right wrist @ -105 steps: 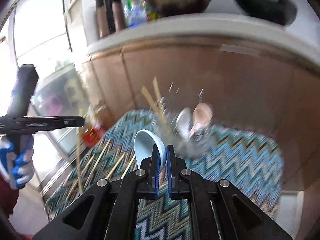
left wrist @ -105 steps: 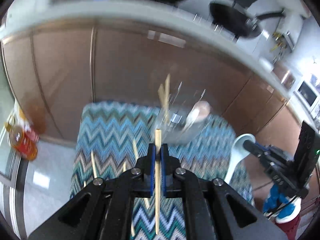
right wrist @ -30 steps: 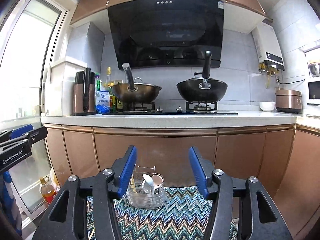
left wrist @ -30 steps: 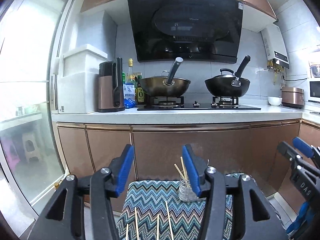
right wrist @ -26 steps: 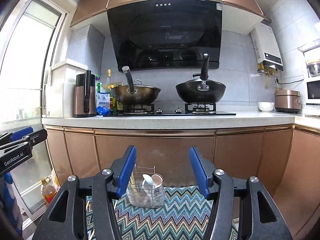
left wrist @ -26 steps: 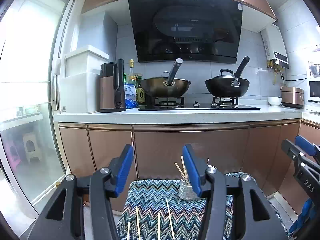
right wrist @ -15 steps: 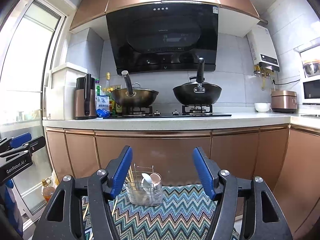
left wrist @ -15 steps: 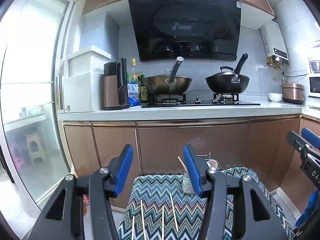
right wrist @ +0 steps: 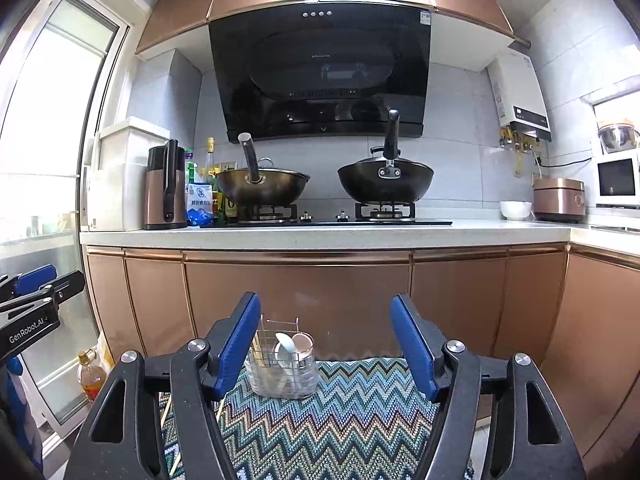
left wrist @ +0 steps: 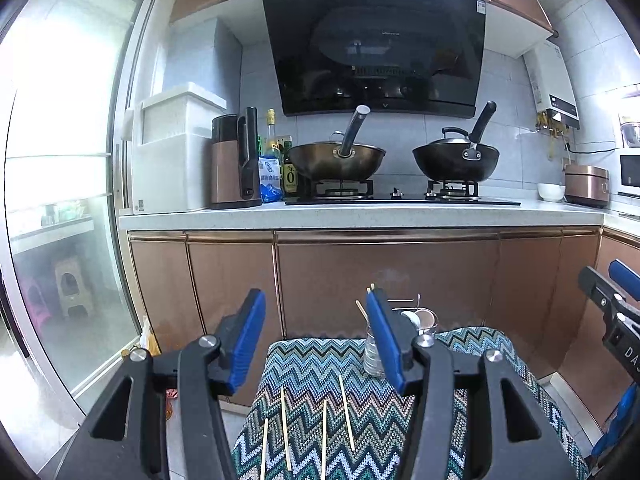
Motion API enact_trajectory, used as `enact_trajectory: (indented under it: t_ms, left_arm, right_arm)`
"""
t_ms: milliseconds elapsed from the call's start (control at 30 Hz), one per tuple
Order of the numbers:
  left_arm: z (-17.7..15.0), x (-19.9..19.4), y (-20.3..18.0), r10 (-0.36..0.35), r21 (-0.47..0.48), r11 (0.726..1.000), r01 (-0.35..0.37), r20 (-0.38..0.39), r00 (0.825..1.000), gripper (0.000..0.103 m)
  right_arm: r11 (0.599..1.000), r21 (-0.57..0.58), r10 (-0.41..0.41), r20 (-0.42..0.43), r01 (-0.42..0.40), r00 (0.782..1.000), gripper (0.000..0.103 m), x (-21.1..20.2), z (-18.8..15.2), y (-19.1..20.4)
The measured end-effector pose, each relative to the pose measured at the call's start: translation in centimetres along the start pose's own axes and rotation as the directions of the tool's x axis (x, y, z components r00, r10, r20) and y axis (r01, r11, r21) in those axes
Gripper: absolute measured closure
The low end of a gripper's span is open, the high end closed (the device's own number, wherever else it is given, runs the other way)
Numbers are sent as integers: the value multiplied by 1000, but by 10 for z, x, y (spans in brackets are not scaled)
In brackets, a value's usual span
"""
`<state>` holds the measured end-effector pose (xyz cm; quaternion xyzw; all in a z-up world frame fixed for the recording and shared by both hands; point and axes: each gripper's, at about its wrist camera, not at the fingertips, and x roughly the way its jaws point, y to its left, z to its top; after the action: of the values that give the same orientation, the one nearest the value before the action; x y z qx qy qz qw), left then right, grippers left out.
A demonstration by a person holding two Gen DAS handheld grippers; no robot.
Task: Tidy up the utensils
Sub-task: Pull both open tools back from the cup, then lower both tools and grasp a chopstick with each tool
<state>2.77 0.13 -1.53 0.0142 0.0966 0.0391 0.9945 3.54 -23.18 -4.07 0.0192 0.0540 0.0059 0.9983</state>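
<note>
Left wrist is showing four chopsticks (left wrist: pixel 324 424) lying loose, spoons (right wrist: pixel 285 346) sitting racked (right wrist: pixel 280 376), left tool (left wrist: pixel 316 336) gaping empty, right tool (right wrist: pixel 325 340) opening empty.

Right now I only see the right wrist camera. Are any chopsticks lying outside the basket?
Observer: Yes. The left wrist camera shows four loose chopsticks lying on the zigzag cloth.
Operator: Is the left claw holding one?
Observer: No. The left claw is open, with nothing between its pads.
Operator: Where are they from the basket?
Observer: In that view they lie nearer the camera than the basket, to its left and apart from it.
</note>
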Motion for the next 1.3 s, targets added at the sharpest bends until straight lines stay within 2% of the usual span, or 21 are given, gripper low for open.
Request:
enact_trajectory:
  t_ms: [467,700,900,1000,1100,1300]
  left_arm:
    - [-4,2,11,3,-16,1000,-3,-26,1000,52]
    - [-3,3,43,42,-43,998,-43,-26,999,52]
    - [-8,8,75,25,-87,996,-29,-49,998,52]
    - [-12,15,87,28,-93,995,-36,-87,996,52]
    - [-18,24,95,-4,-111,994,-11,-137,991,52]
    - [-37,51,103,-78,-154,987,41,-243,967,52]
  right_arm:
    - [1000,-20,13,-5,-13,1000,36,-2,-2,6]
    - [1000,-15,15,-6,-15,1000,36,-1,-3,7]
    - [1000,-17,25,-21,-25,999,36,3,-7,10]
    - [999,-18,32,-32,-33,999,36,7,-9,11]
    - [999,-20,43,-47,-44,998,36,12,-12,14]
    - [996,-25,78,-92,-80,993,36,26,-21,20]
